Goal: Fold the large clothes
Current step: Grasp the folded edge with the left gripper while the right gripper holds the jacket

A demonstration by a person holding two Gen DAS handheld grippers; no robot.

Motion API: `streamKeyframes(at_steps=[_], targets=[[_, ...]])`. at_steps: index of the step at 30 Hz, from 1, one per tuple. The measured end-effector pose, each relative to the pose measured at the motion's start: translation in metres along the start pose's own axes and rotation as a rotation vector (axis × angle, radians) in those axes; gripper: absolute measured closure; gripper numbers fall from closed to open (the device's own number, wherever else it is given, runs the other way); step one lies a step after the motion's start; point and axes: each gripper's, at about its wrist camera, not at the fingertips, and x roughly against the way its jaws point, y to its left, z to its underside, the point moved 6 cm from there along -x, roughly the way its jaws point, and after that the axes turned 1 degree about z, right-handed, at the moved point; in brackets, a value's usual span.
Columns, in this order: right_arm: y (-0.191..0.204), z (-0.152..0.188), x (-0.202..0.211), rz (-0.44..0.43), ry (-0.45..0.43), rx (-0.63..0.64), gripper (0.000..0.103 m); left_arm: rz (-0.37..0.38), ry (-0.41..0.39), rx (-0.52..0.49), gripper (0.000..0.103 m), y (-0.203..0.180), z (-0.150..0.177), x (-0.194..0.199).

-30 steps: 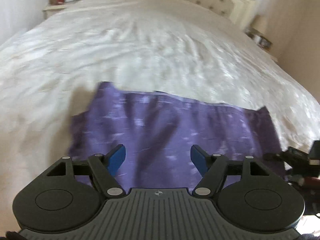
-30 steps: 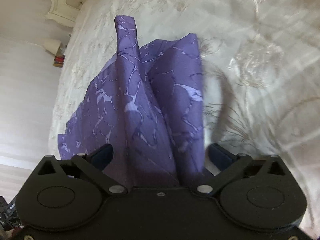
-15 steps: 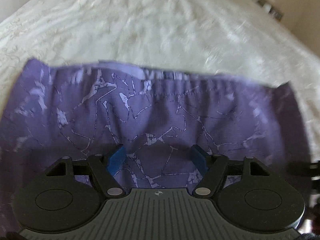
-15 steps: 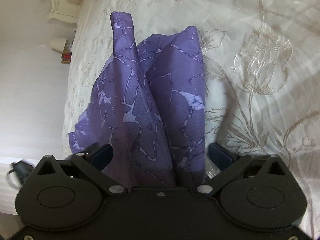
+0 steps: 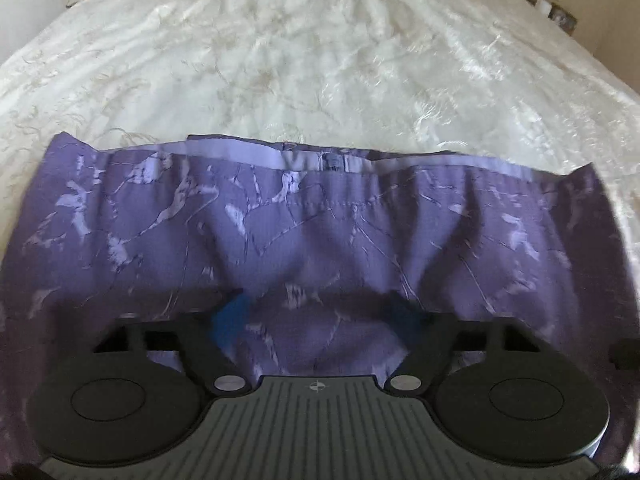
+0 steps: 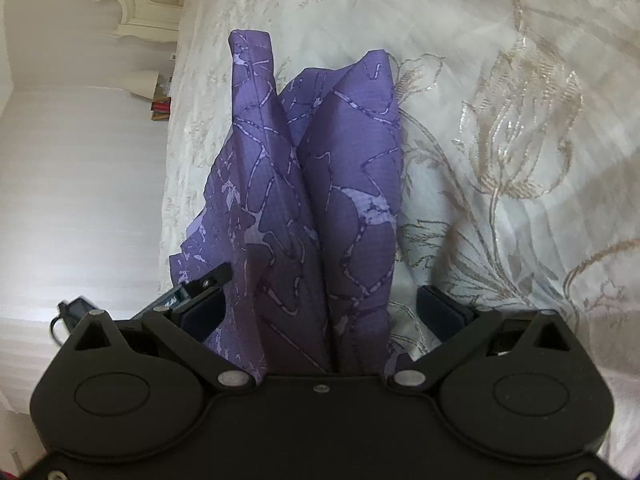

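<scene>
While lying across the near part of the bed, just short of its near edge, garment spread flat and wide in the left view, paler hemmed band along its far edge. In the right view, same purple cloth bunched into upright folds, rising from the white floral cover.

Left hand-held gripper low over the cloth, blue pads blurred, jaws closing with a raised ridge of fabric between them; pads not yet seen pressing on it. Right hand-held gripper spread wide, folds standing between the fingers and against the body, pads clear of the cloth on both sides.

Thin, light and limp by the look of it: puckers and drapes at once, no stiffness to hold a crease unaided. Probably a little slick against the satin-like cover, so liable to slide when dragged. Best taken at the stitched band or at a corner, where doubled layers give firmer purchase. A mid-panel pinch likely to lift one layer only and skew the fold.
</scene>
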Motion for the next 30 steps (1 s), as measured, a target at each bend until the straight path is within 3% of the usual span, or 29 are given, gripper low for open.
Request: streamKeyframes(at_steps=[3,7,14,19,26,30], targets=[[-0.001,0.001,0.004,0.002,-0.001,0.01,0.001,0.054,-0.032,0.022,0.055,-0.004,0.013,0.026],[0.002,0.005,0.003,0.007,-0.005,0.017,0.001,0.102,-0.078,0.004,0.083,-0.015,0.038,0.056],[0.003,0.005,0.003,0.024,-0.011,0.012,0.007,0.092,-0.007,0.024,0.086,-0.016,0.069,0.034],[-0.003,0.003,0.009,0.051,-0.011,0.029,0.02,0.049,0.049,-0.033,0.087,-0.026,0.06,0.011],[-0.008,0.002,0.013,0.068,-0.013,0.054,0.027,0.027,0.074,-0.053,0.087,-0.029,0.056,0.006],[-0.001,0.008,0.015,0.027,-0.003,0.057,0.059,0.015,0.086,-0.069,0.087,-0.03,0.057,0.006]])
